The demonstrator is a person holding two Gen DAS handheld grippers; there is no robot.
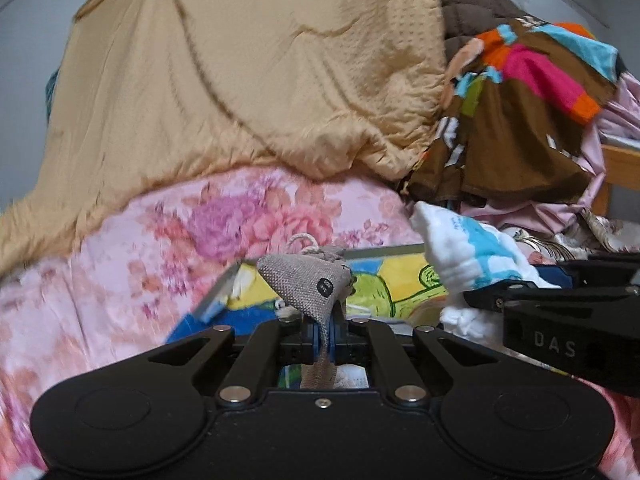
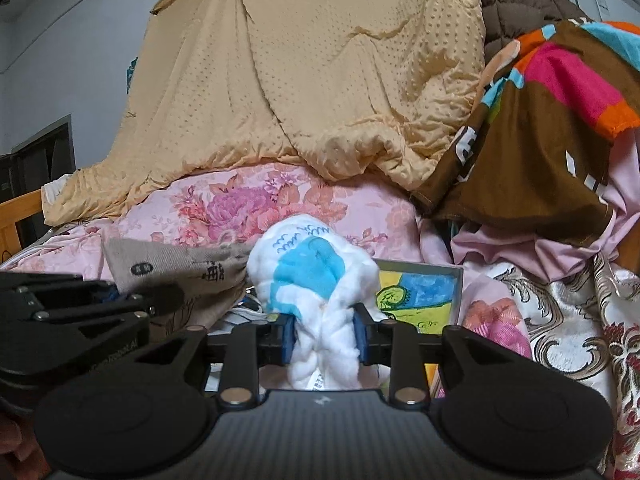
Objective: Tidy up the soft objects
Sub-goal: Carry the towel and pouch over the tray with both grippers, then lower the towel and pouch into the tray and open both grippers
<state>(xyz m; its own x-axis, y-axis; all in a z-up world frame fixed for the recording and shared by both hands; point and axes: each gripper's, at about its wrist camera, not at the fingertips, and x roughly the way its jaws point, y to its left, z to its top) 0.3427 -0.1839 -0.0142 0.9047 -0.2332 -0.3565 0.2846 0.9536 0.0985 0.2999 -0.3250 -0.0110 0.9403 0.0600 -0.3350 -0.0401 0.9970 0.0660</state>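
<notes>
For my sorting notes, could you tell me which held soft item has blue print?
The white padded cloth in the right tool; the left tool's pouch is plain grey.

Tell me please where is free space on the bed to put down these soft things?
Free: the pink floral cover, between the tan quilt and the picture box. Crowded: the right side, under the striped brown garment.

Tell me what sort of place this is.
Most likely a bedroom, on a bed: a tan quilt heaped over a floral cover, loose clothes piled beside it, and a wooden frame at the edge.
</notes>
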